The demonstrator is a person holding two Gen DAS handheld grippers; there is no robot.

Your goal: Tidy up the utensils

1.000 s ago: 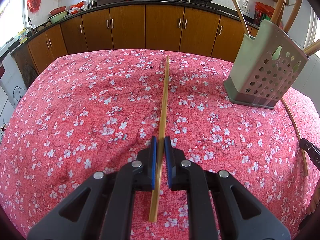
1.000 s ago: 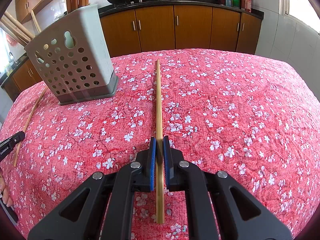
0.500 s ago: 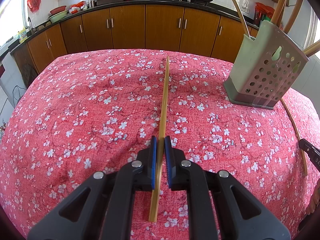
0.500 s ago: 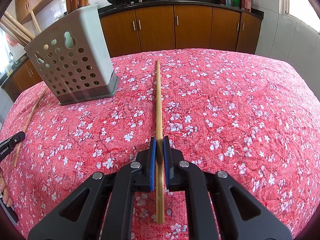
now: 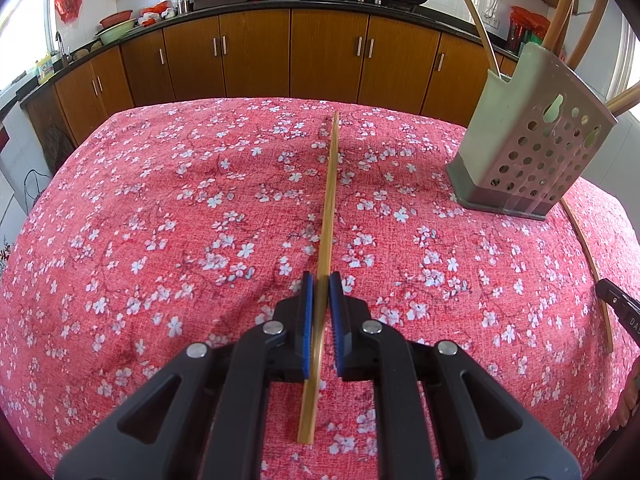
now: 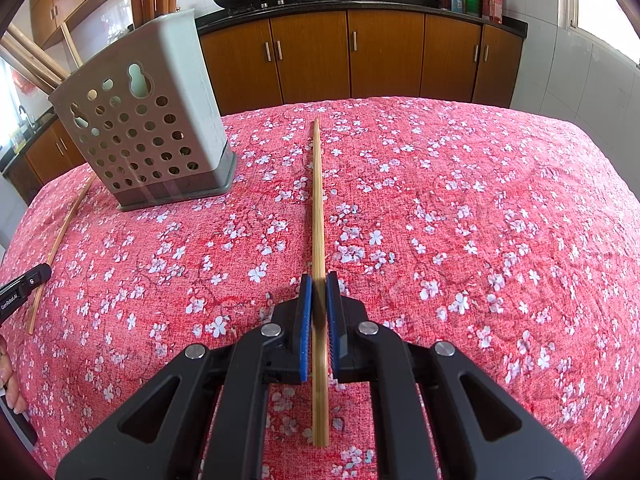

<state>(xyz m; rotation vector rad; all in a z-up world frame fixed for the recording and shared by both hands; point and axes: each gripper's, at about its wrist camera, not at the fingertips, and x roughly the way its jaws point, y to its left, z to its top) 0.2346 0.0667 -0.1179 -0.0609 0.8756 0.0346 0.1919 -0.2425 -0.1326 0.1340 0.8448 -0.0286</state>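
Gripping one bamboo chopstick in each tool, you have both sets of blue pads clenched on wood. Your left gripper [image 5: 319, 296] sits at the lower centre of its frame, clamped on a chopstick [image 5: 328, 200] that runs up the middle toward the far table edge, its near end poking out below the pads. Your right gripper [image 6: 318, 296] does the same with the second chopstick [image 6: 318, 200], centred in its own view. Both sticks lie low over the red floral tablecloth [image 5: 160, 220]; whether they touch it, you cannot tell. The perforated grey utensil holder [image 5: 528, 152] stands at the upper right of the left view and at the upper left of the right view [image 6: 144, 128], with wooden handles rising from its top. Brown kitchen cabinets [image 6: 380, 60] fill the background.
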